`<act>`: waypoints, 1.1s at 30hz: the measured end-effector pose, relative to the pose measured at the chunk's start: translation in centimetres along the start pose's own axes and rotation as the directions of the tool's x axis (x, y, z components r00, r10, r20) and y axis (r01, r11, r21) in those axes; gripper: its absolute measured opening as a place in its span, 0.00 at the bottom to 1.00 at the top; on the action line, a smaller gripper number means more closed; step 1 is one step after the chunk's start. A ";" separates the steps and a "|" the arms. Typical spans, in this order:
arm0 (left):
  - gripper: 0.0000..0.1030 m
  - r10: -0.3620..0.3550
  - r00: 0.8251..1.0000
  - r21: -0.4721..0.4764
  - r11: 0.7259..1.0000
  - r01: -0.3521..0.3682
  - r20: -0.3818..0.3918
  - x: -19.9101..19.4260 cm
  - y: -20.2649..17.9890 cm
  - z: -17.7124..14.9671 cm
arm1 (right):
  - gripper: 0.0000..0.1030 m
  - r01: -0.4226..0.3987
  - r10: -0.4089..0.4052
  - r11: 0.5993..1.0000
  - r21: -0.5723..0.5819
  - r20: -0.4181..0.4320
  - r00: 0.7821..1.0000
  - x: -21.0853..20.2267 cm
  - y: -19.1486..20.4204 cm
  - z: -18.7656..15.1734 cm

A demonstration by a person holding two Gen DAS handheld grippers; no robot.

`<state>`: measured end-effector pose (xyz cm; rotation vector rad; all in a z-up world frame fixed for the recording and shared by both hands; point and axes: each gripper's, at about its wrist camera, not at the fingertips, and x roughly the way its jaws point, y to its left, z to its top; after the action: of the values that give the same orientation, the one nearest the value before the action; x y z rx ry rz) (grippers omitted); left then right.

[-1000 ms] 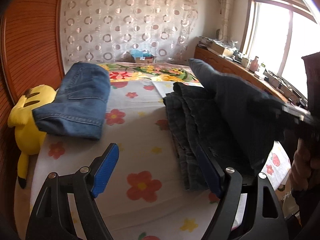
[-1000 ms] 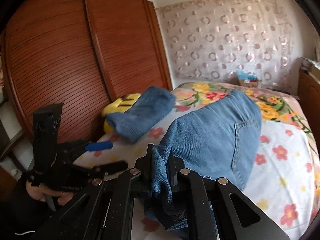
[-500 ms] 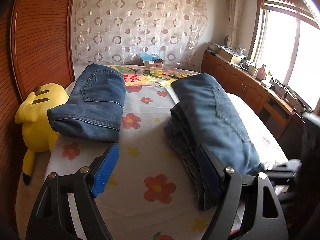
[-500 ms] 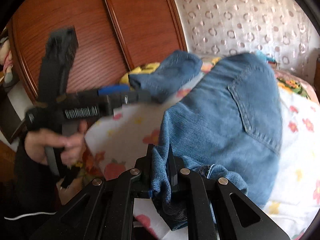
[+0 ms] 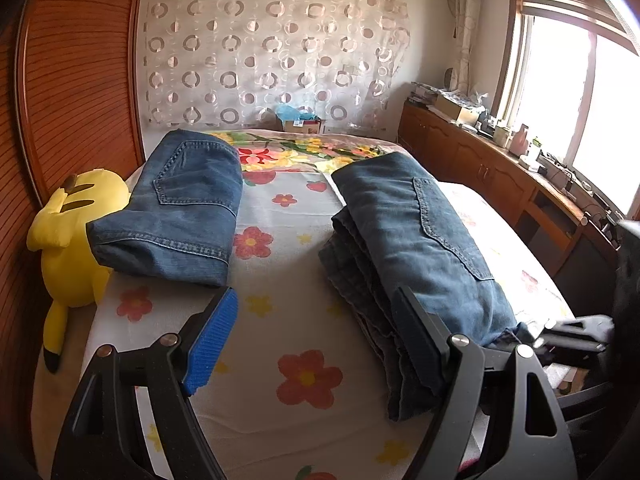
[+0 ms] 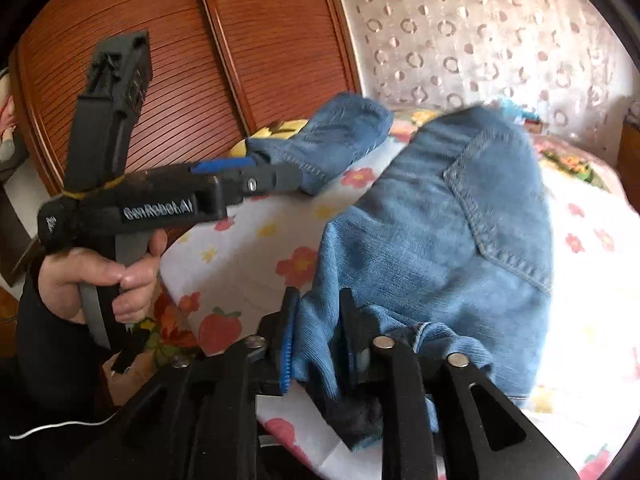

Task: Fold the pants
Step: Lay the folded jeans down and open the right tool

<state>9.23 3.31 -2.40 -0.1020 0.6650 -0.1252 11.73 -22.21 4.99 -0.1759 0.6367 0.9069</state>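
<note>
Two pairs of jeans lie folded on a bed (image 5: 288,320) with a flowered sheet. The near jeans (image 5: 416,240) sit on the right side of the bed in the left wrist view, a back pocket facing up, the stacked layers showing along their left edge and the near end reaching the bed's near edge. The far jeans (image 5: 180,208) lie folded at the left, their left edge resting against a yellow plush (image 5: 68,248) beside the wooden wardrobe (image 5: 76,72).

The left gripper (image 5: 316,344) hangs above the near part of the bed with its jaws spread wide and nothing between them; its right finger stands in front of the near jeans' left edge, and whether it touches them I cannot tell. In the right wrist view a hand (image 6: 100,276) holds this gripper by its grip, at the left, near the far jeans.

The right gripper (image 6: 316,336) is at the near end of the near jeans (image 6: 440,232). Its jaws have just been opening and now stand a little apart, with a bunched fold of denim between them; the cloth looks loose there, no longer pinched flat. A patterned curtain (image 5: 272,52) hangs behind the bed and a window (image 5: 580,92) lights the right side.
</note>
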 end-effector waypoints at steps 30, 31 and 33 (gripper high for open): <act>0.78 -0.063 0.997 0.111 0.991 0.068 -0.054 4.3 -4.3 1.7 | 0.41 0.219 -0.220 0.970 0.107 -0.003 0.976 -1.8 -7.2 -1.4; 0.78 -0.065 0.996 0.115 0.991 0.071 -0.054 4.8 -4.4 2.2 | 0.42 0.225 -0.227 0.969 0.106 0.007 0.974 -2.2 -7.4 -1.1; 0.78 -0.060 0.997 0.130 0.989 0.067 -0.057 6.1 -4.6 3.3 | 0.44 0.247 -0.251 0.964 0.100 0.024 0.968 -2.5 -7.8 -0.9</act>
<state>15.62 -1.94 -2.89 0.0071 0.7045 -0.2335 16.31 -29.10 4.78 -0.1484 0.6074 0.6340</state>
